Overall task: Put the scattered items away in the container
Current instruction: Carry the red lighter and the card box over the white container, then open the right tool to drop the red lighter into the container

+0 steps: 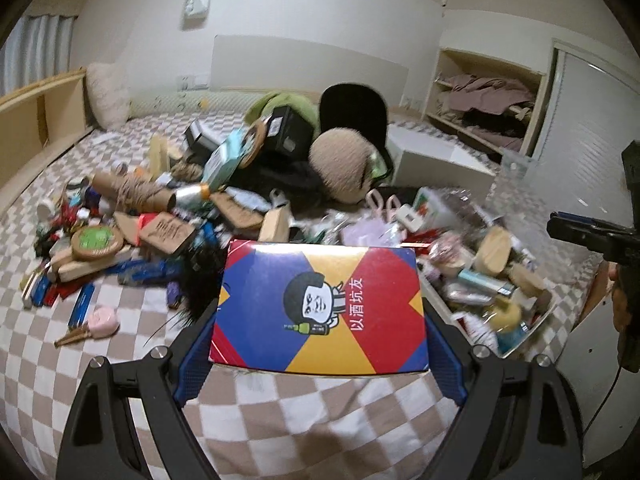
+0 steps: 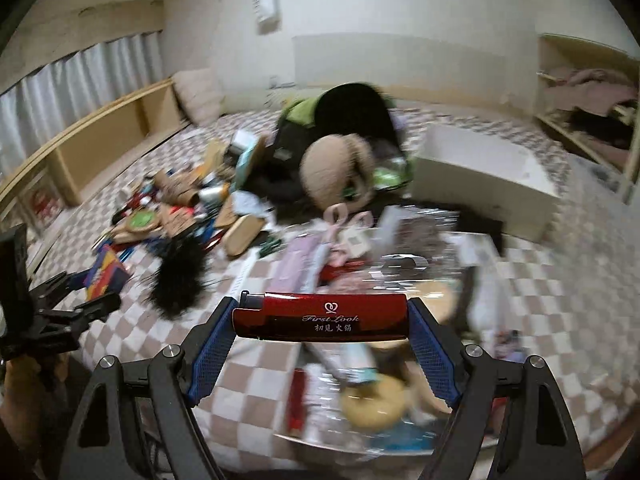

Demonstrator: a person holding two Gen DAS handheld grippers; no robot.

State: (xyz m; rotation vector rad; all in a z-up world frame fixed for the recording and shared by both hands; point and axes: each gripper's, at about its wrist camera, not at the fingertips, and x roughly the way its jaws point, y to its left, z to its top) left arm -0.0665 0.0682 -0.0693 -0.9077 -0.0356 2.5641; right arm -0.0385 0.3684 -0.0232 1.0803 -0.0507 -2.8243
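Observation:
My left gripper (image 1: pixel 320 320) is shut on a flat blue, yellow and red box (image 1: pixel 320 300) with a cartoon figure, held above the checkered bedsheet (image 1: pixel 120 360). To its right lies a clear plastic container (image 1: pixel 534 330) with several small items in it. In the right wrist view my right gripper (image 2: pixel 320 316) is shut on a dark red lighter (image 2: pixel 324 316), held crosswise over the blurred clear container (image 2: pixel 328 444). A pile of scattered items (image 1: pixel 160 216) covers the bed beyond. The left gripper with its box (image 2: pixel 106 272) shows at the left there; the right gripper's fingers (image 1: pixel 580 232) show at the left wrist view's right edge.
A beige plush toy (image 1: pixel 340 168) and a black bag (image 1: pixel 352 112) sit behind the pile. A white box (image 1: pixel 436 160) stands at the right, shelves with clothes (image 1: pixel 488 100) beyond it. A black feathery item (image 2: pixel 180 276) lies near the container. Wooden shelving (image 1: pixel 40 112) lines the left.

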